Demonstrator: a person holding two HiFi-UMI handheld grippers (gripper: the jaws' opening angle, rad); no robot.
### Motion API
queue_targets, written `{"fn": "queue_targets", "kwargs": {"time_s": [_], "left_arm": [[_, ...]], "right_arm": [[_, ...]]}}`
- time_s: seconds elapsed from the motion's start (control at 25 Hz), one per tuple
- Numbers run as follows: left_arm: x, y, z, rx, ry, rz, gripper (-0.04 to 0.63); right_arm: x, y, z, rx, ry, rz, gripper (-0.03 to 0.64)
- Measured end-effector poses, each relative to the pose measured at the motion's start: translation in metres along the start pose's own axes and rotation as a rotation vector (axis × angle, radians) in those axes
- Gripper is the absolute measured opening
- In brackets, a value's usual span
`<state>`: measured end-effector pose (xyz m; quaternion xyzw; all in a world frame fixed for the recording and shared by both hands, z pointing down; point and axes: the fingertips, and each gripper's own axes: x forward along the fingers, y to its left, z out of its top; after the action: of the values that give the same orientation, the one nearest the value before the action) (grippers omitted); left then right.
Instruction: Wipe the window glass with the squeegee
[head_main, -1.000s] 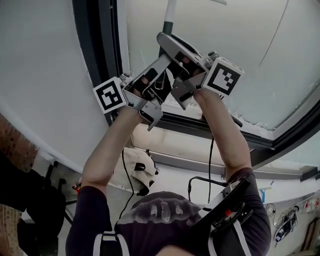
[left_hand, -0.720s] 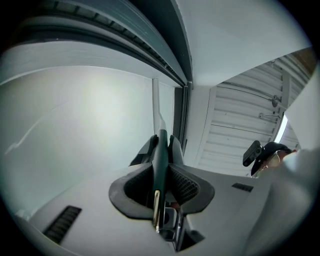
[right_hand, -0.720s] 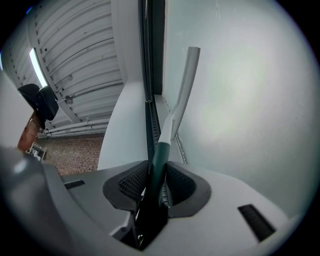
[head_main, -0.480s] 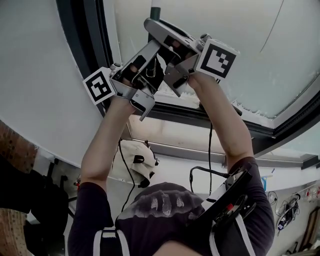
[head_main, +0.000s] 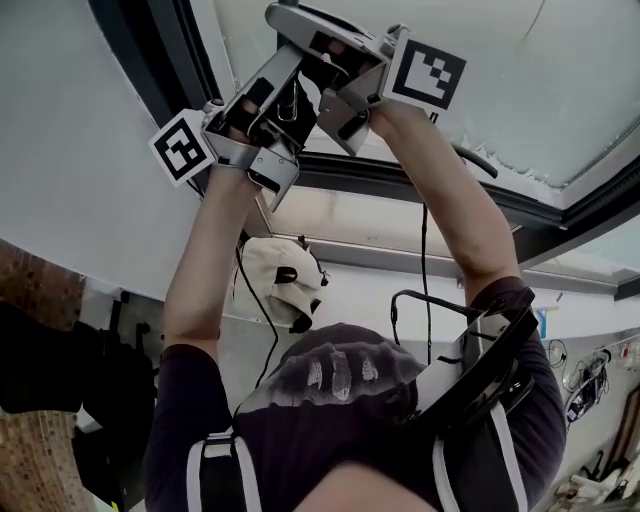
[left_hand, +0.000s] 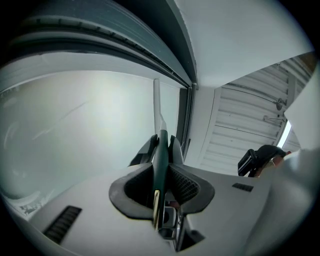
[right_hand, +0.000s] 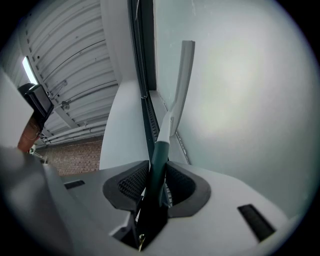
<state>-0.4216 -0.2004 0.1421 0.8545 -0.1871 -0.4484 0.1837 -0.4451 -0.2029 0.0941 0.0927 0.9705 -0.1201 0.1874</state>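
**A:** Nearest first: what have the tools got?

**B:** The left tool (left_hand: 162, 145) and right tool (right_hand: 159, 177) are both clamped on the squeegee (right_hand: 167, 131), close together on its dark green handle, raised overhead.

**A:** And further out?

**B:** Its pale stem reaches along the window glass (right_hand: 240, 90), beside the dark frame (right_hand: 145, 60). I cannot tell whether it touches the pane.

**A:** How will it handle?

**B:** Probably light and stiff. The smooth handle may twist, so grip there, not on the stem.

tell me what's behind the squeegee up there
The window glass, hazy and pale, lies behind the squeegee. The squeegee's pale upper part covers the strip where they would meet, so contact cannot be confirmed.
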Motion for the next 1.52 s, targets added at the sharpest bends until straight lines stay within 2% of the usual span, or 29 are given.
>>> {"fn": "queue_targets", "kwargs": {"time_s": [0.24,0.52,0.84,0.96,1.12,1.52], "left_arm": [[-0.019,0.001,-0.011,-0.025,-0.009,0.026,0.091],[-0.057,0.008,-0.049,-0.065,-0.043,0.052,0.091],[-0.064,0.016,-0.055,-0.097,-0.056,0.110,0.091],[-0.067,0.015,-0.062,-0.116,-0.056,0.125,0.091],[-0.074,0.021,-0.070,-0.148,-0.060,0.146,0.091],[-0.106,0.025,-0.089,-0.172,-0.064,0.188,0.091]], "right_arm": [[-0.002,0.008,-0.020,0.065,-0.004,0.035,0.110],[-0.032,0.005,-0.072,0.133,0.037,-0.050,0.110],[-0.035,0.001,-0.085,0.233,0.048,-0.040,0.110],[-0.041,-0.001,-0.093,0.282,0.045,-0.063,0.110],[-0.048,-0.005,-0.103,0.285,0.046,-0.082,0.110],[-0.058,0.000,-0.138,0.318,0.055,-0.083,0.110]]}}
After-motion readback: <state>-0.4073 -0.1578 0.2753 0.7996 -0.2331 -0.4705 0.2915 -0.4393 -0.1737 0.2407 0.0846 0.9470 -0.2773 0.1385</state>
